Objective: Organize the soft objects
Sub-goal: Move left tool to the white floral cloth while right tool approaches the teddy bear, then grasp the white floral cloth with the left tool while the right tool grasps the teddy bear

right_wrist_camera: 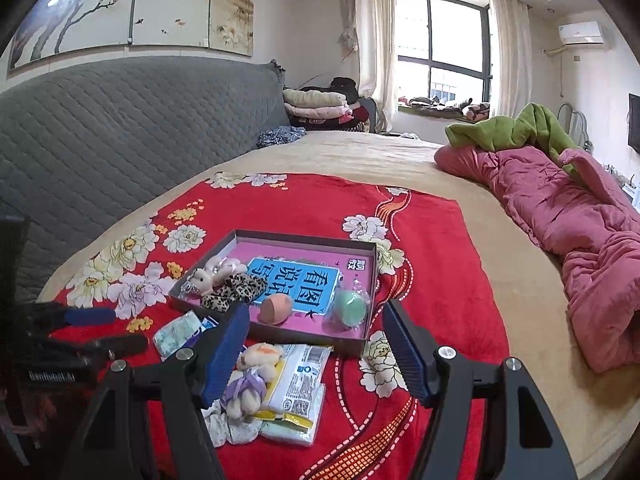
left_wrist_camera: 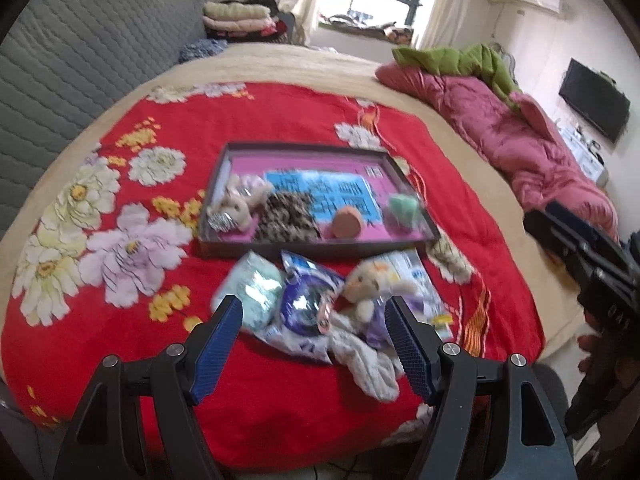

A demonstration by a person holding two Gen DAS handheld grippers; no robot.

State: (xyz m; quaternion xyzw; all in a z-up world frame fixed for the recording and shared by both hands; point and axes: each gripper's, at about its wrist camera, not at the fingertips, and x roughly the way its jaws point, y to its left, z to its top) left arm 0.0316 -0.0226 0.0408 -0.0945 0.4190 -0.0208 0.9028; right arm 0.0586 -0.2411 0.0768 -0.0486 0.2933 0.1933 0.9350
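Note:
A shallow dark tray (left_wrist_camera: 320, 246) (right_wrist_camera: 304, 238) lies on the red flowered blanket. It holds a plush bunny (left_wrist_camera: 240, 200), a leopard-print soft piece (left_wrist_camera: 288, 216), an orange sponge (left_wrist_camera: 348, 222) and a green ball (left_wrist_camera: 404, 208). In front of it lie a pale green packet (left_wrist_camera: 256, 292), a blue-purple packet (left_wrist_camera: 308, 304), a small plush doll (left_wrist_camera: 368, 284) (right_wrist_camera: 252, 372), a white wipes packet (right_wrist_camera: 298, 376) and a grey-white cloth (left_wrist_camera: 368, 364). My left gripper (left_wrist_camera: 313, 308) hovers open above this pile. My right gripper (right_wrist_camera: 316, 312) stands open near the tray's front edge, holding nothing.
The bed has a grey quilted headboard (right_wrist_camera: 120, 128) on the left. A pink quilt (right_wrist_camera: 560, 216) with a green blanket (right_wrist_camera: 516, 126) lies on the right. Folded bedding (right_wrist_camera: 316, 106) is stacked beyond the bed by the window.

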